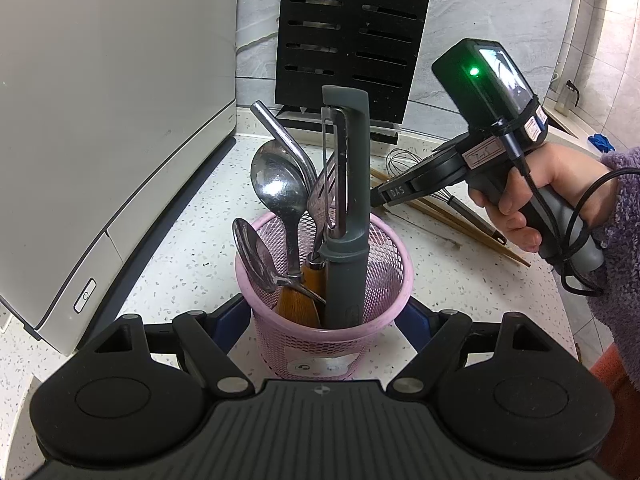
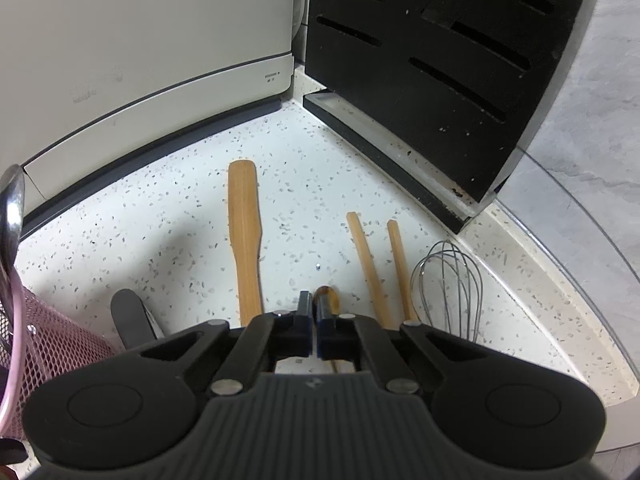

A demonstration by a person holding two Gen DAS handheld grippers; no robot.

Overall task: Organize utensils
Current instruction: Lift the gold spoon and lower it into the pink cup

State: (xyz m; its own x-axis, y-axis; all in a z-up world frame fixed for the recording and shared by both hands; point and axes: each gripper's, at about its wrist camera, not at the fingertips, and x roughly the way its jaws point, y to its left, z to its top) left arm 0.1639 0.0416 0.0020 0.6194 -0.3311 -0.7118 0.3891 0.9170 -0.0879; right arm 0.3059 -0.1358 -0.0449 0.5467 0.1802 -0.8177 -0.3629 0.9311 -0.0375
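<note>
1. My right gripper (image 2: 314,326) has its jaws together on a thin brown-tipped utensil (image 2: 327,298). Its rounded end shows just past my blue pads; what it is exactly I cannot tell.
2. My left gripper (image 1: 324,316) has its jaws wide apart, one on each side of the pink basket (image 1: 332,344). Whether the pads press the mesh I cannot see, so I judge it only steadies the basket.
3. The basket already holds spoons (image 1: 278,188), a grey peeler (image 1: 346,208) and wooden handles.
4. Beyond my right jaws, the wooden spatula (image 2: 245,240), two chopsticks (image 2: 366,256) and a whisk (image 2: 450,286) lie flat on the counter (image 2: 160,240), toward its back corner before the black knife block (image 2: 432,40).
5. To do this step well, I should lift straight up, keep the grip firm so the thin piece does not swing, then carry it over the basket rim and drop it handle-down into a free gap.
6. My right hand (image 1: 532,200) holds the handle with the tool pointing steeply down to the counter.
</note>
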